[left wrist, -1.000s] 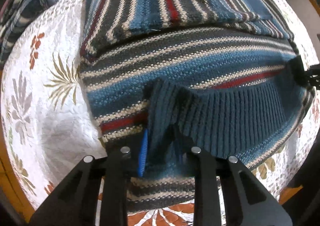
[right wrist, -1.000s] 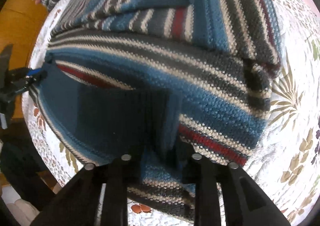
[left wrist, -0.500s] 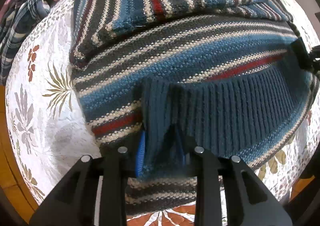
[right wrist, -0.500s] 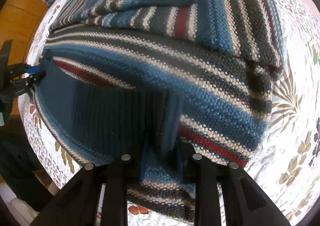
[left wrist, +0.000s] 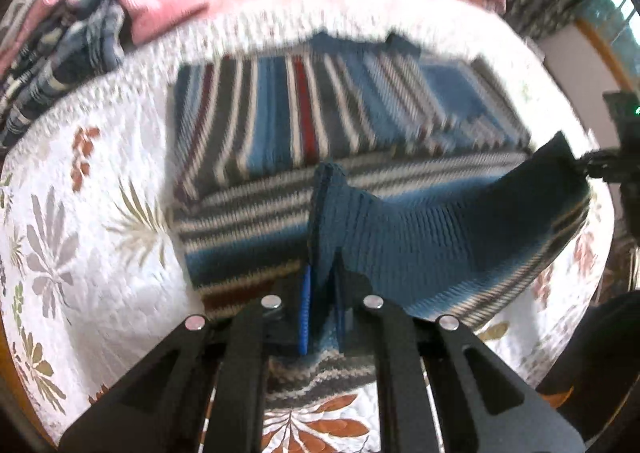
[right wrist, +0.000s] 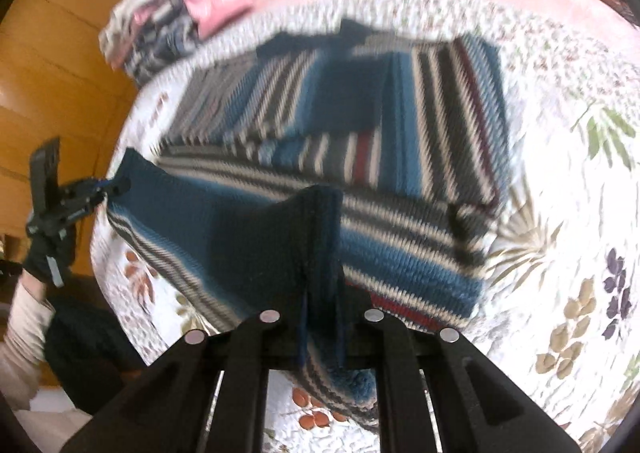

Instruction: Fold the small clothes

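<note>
Both claws, the left claw (left wrist: 320, 309) and right claw (right wrist: 320, 325), now lift the striped sweater (left wrist: 280, 125)'s ribbed hem (left wrist: 420, 237) higher off the quilted bed (left wrist: 100, 213), pinching it, ready to carry toward twelve o'clock.

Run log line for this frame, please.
fold bottom hem up | left gripper: shut on sweater hem | right gripper: same | hem lifted

A white quilt (left wrist: 100, 221) printed with leaves is spread over the bed. Daylight is admitted through a window (left wrist: 618, 9) at far right. Wooden flooring (right wrist: 52, 65) is seen at left.
</note>
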A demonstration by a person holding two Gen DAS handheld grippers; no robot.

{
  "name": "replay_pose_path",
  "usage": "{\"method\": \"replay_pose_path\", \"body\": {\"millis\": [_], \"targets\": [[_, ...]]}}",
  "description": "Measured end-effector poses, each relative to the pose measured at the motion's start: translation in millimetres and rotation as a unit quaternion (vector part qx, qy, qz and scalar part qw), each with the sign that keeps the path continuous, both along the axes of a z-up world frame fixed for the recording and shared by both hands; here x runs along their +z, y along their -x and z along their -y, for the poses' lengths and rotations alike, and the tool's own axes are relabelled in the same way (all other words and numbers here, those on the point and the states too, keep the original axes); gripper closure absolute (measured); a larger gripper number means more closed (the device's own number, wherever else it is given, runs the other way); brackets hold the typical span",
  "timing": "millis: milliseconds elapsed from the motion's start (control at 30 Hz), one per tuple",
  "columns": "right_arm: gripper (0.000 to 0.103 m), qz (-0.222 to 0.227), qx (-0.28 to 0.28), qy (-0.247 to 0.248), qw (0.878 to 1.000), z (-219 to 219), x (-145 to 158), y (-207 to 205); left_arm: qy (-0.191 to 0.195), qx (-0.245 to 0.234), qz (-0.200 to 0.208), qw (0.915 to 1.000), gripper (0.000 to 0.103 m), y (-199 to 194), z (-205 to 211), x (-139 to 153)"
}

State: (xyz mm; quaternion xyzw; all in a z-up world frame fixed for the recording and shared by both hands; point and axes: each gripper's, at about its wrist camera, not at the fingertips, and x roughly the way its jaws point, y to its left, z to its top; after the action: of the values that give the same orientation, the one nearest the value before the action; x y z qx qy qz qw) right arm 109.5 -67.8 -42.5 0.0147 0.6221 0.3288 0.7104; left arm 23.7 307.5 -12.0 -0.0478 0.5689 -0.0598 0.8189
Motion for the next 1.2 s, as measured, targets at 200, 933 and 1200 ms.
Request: {"method": "replay_pose_path", "body": {"millis": [200, 933, 1200], "targets": [[0.093, 0.020, -0.063, -0.046, 0.997, 21.2, 25.5, -27.4, 0.005, 0.043, 0.070, 0.9966, 0.095, -14.4, -13.1, 22.3], [0.093, 0.043, -0.137, 0.030, 0.989, -38.3, -8.8, -194.6, -0.047, 0.118, 0.085, 0.9883, 0.095, -180.6, -54.9, -39.9], [0.091, 0.024, -0.152, 0.051, 0.987, -39.8, -48.4, -204.9, -0.055, 0.133, 0.043, 0.9887, 0.093, -192.6, -60.2, -81.9]]}}
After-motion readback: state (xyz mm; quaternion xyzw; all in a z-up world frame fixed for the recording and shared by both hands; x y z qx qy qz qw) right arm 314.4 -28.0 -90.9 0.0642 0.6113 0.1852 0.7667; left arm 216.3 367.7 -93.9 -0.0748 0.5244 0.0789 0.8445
